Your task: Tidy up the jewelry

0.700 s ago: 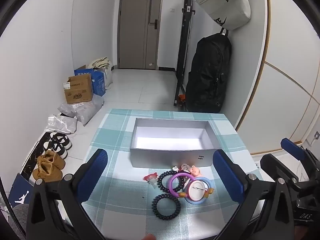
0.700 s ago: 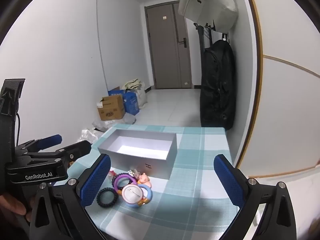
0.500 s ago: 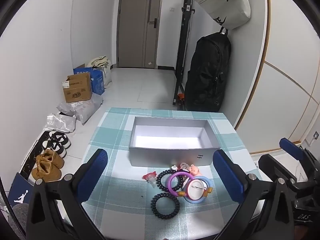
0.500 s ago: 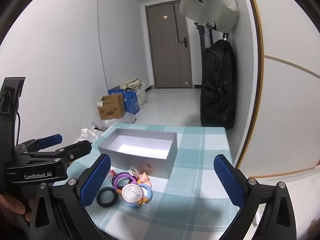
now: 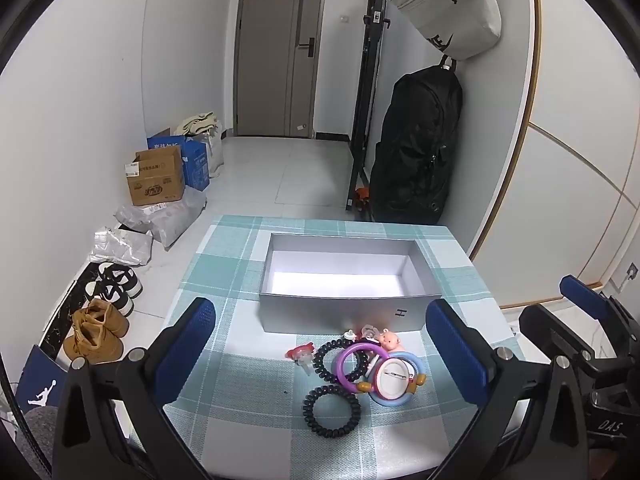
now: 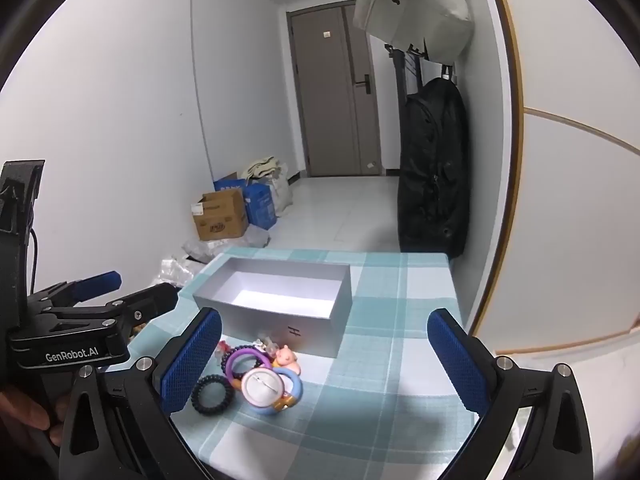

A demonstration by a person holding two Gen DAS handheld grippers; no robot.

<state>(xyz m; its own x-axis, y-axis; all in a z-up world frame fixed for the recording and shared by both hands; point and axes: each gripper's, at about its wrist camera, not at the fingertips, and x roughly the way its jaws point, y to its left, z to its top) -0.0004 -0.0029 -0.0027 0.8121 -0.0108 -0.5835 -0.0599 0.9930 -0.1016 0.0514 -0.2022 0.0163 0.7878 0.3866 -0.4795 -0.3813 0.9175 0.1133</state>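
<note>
Left gripper wide apart and empty, black coil hair tie nearest on the checked cloth, purple ring and badge bunched just before the empty grey box, probably light, springy, easiest pinched across the rim, right gripper likewise spread, holding nothing.

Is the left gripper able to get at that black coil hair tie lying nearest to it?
Probably yes. The left gripper is wide open, the black coil hair tie lies alone on the tablecloth just ahead, and nothing stands between them.
</note>
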